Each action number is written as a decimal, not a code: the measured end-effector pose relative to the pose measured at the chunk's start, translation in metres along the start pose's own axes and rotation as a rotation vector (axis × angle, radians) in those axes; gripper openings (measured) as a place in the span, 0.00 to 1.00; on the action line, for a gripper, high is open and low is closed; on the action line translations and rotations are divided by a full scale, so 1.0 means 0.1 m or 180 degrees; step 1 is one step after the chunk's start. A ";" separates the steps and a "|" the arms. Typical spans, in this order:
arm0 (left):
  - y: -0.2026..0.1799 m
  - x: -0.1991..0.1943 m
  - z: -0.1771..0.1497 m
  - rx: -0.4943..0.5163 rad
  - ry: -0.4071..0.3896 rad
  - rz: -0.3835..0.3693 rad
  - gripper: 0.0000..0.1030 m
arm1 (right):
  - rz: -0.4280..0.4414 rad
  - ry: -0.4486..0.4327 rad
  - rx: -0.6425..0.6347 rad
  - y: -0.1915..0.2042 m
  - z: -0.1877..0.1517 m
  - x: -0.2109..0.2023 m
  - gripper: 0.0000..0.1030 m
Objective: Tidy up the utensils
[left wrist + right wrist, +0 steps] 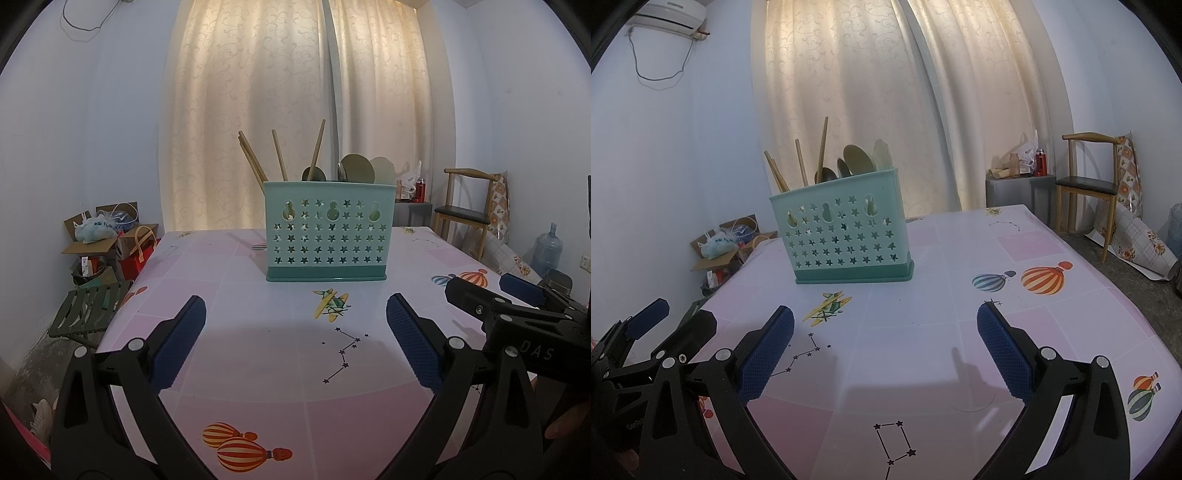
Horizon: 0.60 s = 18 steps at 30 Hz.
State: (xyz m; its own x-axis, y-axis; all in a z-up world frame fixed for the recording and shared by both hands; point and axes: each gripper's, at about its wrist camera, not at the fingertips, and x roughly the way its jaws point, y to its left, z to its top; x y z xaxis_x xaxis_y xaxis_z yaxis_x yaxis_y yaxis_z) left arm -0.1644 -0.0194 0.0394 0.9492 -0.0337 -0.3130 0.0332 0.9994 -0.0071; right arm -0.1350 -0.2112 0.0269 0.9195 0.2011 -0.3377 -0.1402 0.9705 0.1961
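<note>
Utensils all sit in the teal holder (325, 229), which stands upright at the centre of the left wrist view and left of centre in the right wrist view, on the pink tablecloth (258, 354) with its balloon and plane prints. Wooden chopsticks (280, 155) poke up from the holder's left part, leaning apart; spoons (356, 168) show their bowls above the rim toward the right. Left gripper (295, 339) hangs low in the frame, jaws spread wide, nothing between the blue pads, well short of the holder. Right gripper (885, 350) is the same: wide open, empty, above bare cloth. Each shows at the other view's lower edge. Curtains (295, 92) glow behind; a wooden chair (1086, 184) stands at the right.
</note>
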 end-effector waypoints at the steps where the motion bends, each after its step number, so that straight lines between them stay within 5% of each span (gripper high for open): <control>1: 0.00 0.00 0.00 0.0000 0.0001 -0.0001 0.92 | -0.0001 -0.0001 0.0000 0.00 0.00 0.00 0.94; 18: 0.02 0.00 0.01 -0.0004 0.0006 -0.0004 0.92 | 0.0001 0.0004 0.0000 0.00 0.01 0.00 0.94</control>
State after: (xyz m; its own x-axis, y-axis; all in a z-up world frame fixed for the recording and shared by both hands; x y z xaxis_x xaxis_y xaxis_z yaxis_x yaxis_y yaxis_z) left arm -0.1645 -0.0174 0.0401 0.9486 -0.0348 -0.3146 0.0339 0.9994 -0.0085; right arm -0.1346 -0.2117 0.0273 0.9190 0.2016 -0.3387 -0.1405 0.9704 0.1963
